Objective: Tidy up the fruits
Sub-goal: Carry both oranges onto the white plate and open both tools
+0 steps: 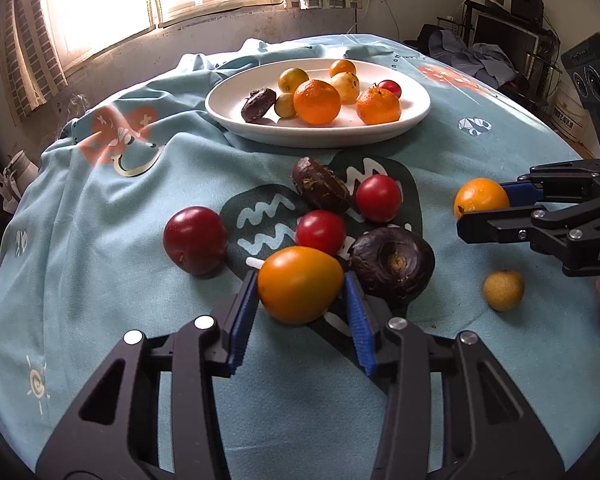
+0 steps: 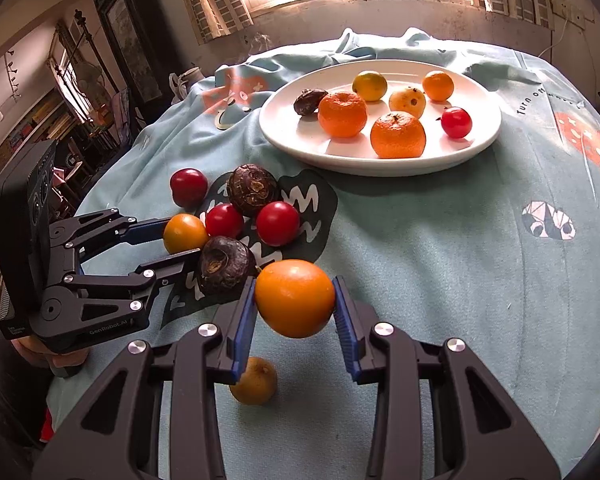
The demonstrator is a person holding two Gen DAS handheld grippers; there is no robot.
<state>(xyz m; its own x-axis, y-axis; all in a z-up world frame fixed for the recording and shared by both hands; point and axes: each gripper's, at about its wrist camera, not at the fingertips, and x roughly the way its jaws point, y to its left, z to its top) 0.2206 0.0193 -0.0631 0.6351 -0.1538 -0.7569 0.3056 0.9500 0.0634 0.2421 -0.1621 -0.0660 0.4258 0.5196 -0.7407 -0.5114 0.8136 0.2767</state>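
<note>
Ribbed blue pads of both tongs (image 1: 300, 300) (image 2: 294, 308) clamp smooth orange fruits (image 1: 298, 284) (image 2: 295, 298).

A round table under a light-blue printed cloth (image 1: 112, 216) fills both views. A white oval plate (image 1: 228, 114) sits on it at upper centre. Below the plate, at frame centre, loose on the cloth: three red tomatoes (image 1: 195, 240), two dark brown water chestnuts (image 1: 392, 266) and an orange tomato (image 1: 298, 290). At lower right of the left view lies a small yellow-brown fruit (image 1: 503, 290).
</note>
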